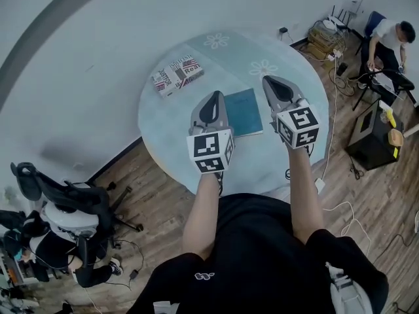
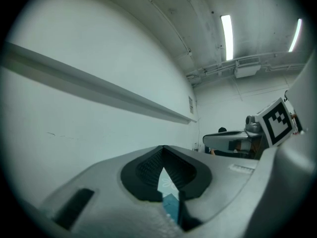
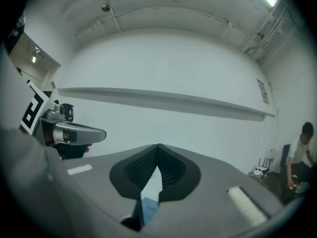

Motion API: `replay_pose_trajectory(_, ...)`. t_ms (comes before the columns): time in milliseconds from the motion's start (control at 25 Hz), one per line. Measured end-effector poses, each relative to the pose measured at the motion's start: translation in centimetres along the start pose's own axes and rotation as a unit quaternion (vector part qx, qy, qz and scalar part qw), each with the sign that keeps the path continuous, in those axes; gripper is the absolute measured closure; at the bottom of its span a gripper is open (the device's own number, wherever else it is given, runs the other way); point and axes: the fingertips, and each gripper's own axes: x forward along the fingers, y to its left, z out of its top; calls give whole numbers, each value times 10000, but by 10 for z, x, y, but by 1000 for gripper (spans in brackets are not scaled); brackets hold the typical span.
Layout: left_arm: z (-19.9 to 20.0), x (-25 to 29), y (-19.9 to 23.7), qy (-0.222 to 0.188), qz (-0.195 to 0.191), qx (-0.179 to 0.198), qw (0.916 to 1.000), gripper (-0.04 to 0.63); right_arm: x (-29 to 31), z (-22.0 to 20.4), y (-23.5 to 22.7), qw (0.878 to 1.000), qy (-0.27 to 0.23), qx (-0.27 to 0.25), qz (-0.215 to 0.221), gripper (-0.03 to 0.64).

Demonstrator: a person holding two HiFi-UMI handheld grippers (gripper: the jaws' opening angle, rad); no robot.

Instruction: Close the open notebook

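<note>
The teal notebook lies flat and closed on the round table with its pale blue cloth. It sits between my two grippers, which I hold level above the table's near half. My left gripper is just left of the notebook, shut with nothing in it. My right gripper is just right of it, also shut and empty. A sliver of the notebook shows below the closed jaws in the left gripper view, and the notebook shows the same way in the right gripper view.
A printed book or box lies at the table's far left. A white wall curves behind the table. A person sits at the back right near cables and a black case. An office chair stands on the wooden floor at the left.
</note>
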Motion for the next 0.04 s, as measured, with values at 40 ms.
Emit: replay_pose_trajectory(40, -2, 0, 1, 7, 13, -21, 10000, 594, 0, -1, -1, 10000, 12, -21, -4, 606)
